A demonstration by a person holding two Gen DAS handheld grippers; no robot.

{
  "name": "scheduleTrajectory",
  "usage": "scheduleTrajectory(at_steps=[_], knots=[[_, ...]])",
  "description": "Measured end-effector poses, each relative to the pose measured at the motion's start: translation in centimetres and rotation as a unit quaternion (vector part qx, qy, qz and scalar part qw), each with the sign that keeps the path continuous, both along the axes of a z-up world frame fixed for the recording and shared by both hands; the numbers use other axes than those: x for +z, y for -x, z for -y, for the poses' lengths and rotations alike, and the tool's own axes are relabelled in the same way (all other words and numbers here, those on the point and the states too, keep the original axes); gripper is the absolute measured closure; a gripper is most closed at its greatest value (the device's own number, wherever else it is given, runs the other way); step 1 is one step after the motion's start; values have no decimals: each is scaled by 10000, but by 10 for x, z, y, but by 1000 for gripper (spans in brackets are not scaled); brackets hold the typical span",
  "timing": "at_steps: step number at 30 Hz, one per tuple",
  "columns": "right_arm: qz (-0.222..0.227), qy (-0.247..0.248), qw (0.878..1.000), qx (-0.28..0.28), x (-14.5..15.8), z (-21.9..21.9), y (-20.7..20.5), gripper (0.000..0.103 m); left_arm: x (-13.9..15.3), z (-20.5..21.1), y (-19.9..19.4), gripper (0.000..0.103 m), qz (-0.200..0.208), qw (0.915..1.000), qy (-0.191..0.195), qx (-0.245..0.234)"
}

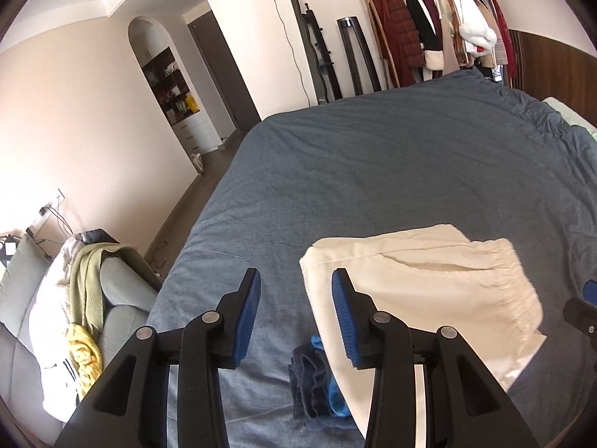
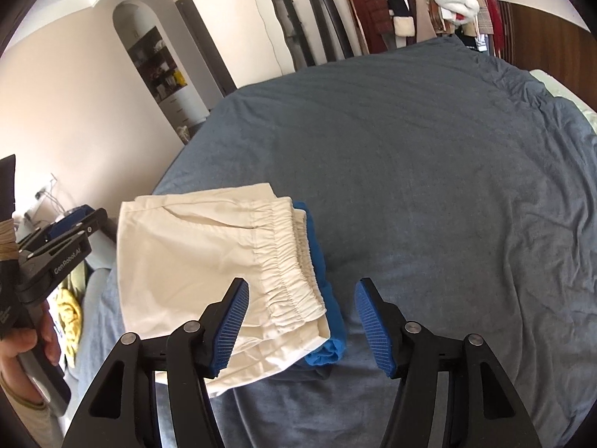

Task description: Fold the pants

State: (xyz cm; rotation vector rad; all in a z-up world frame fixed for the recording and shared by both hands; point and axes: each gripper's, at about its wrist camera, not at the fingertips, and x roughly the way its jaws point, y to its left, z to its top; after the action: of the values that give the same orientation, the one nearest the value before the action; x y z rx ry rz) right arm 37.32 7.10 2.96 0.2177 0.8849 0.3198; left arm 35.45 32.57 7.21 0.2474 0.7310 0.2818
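Observation:
Cream pants [image 1: 425,283] lie folded into a compact rectangle on the blue-grey bed [image 1: 373,171]; the elastic waistband faces right in the right wrist view [image 2: 209,261]. They rest on top of folded blue and dark clothes [image 2: 328,339], also seen in the left wrist view [image 1: 317,377]. My left gripper [image 1: 296,321] is open and empty, hovering at the pants' left edge. My right gripper [image 2: 302,328] is open and empty, hovering over the waistband corner. The left gripper also shows in the right wrist view [image 2: 56,246], held in a hand.
A sofa [image 1: 112,298] piled with white, green and yellow laundry stands left of the bed. A clothes rack [image 1: 433,18] with coats stands at the far wall beside dark boards [image 1: 317,52]. The bed beyond the stack is bare.

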Motion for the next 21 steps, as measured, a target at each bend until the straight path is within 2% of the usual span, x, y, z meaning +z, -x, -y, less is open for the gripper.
scheduleTrajectory(at_steps=[1, 3, 5, 7, 12, 17, 21], knots=[[74, -19, 10000, 41, 4, 2, 4, 42, 4, 5, 8, 62, 41, 10000, 44, -40], [199, -13, 9998, 74, 10, 8, 10, 33, 10, 13, 18, 54, 83, 9999, 101, -75], [340, 14, 9994, 81, 13, 12, 13, 29, 13, 22, 29, 50, 37, 9998, 198, -71], [481, 41, 9988, 105, 21, 19, 21, 29, 14, 35, 41, 50, -58, 9992, 358, -143], [743, 162, 9970, 146, 31, 44, 41, 25, 12, 72, 64, 45, -36, 9987, 429, -266], [964, 261, 9948, 205, 36, 61, 62, 25, 10, 102, 92, 39, 189, 9980, 581, -179], [1130, 365, 9925, 295, 34, 75, 76, 25, 5, 116, 109, 33, 363, 9979, 542, -1]])
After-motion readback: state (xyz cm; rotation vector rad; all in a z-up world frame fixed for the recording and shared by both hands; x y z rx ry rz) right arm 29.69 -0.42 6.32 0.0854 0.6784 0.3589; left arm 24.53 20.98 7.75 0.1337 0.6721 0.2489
